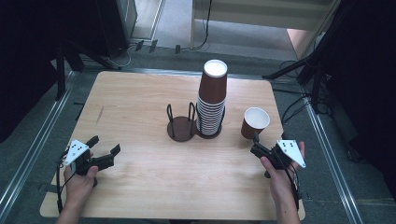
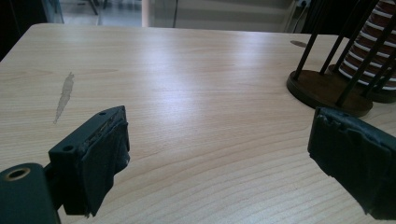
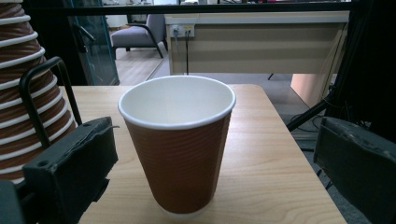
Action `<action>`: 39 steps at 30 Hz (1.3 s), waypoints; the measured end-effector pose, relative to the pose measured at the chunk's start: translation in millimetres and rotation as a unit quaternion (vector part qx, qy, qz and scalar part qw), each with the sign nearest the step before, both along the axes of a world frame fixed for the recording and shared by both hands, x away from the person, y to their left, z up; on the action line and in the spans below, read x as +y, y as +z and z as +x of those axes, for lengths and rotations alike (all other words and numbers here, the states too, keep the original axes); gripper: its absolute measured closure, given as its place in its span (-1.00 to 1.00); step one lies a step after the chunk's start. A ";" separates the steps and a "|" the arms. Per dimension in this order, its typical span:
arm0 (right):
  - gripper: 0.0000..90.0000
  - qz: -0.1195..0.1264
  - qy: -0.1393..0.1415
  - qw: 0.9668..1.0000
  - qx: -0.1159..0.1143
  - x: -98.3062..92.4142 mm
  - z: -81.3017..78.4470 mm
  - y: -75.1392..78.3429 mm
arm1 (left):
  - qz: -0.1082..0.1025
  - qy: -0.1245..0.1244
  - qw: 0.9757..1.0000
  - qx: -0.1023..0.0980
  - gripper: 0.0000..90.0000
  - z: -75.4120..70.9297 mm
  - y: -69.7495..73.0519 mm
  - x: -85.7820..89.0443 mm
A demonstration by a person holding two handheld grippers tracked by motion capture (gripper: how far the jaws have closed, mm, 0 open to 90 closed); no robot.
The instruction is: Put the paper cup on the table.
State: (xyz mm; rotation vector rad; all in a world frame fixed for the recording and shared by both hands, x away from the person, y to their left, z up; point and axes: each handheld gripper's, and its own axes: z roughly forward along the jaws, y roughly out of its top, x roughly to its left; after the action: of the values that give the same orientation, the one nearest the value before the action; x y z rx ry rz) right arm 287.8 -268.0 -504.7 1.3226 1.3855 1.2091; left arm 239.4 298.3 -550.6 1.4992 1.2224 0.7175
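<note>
Cup (image 3: 180, 144) upright between open right gripper (image 3: 205, 158) jaws, untouched.

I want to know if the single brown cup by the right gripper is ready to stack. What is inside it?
The cup stands upright on the table. Its white inner wall shows from the rim down, with nothing visible in it. The near rim hides the very bottom, so that part cannot be checked.
</note>
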 end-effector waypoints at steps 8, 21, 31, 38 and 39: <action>-1.00 0.007 0.003 1.000 0.007 -5.0 -14.7 -7.3 | 0.000 0.001 1.000 0.000 -0.86 -0.1 0.0 0.0; -1.00 -0.007 -0.002 1.000 0.017 -15.2 -31.6 -15.2 | -0.001 0.001 1.000 -0.001 -0.86 -0.2 -0.1 0.0; -1.00 -0.008 -0.008 1.000 0.025 -29.6 -43.2 -19.8 | 0.000 0.001 1.000 -0.001 -0.86 -0.2 0.0 -0.1; -1.00 -0.019 -0.011 0.999 0.029 -38.8 -51.9 -22.4 | -0.001 0.002 1.000 -0.001 -0.86 -0.2 -0.1 -0.1; -1.00 -0.019 -0.011 0.999 0.029 -40.4 -53.4 -23.2 | 0.000 0.001 1.000 -0.001 -0.86 -0.2 0.0 0.0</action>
State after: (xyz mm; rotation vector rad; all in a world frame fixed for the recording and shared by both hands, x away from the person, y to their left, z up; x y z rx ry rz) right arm 234.4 -308.4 -527.9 1.3527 1.4253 1.1313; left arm 239.2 298.3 -550.7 1.4969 1.2233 0.7207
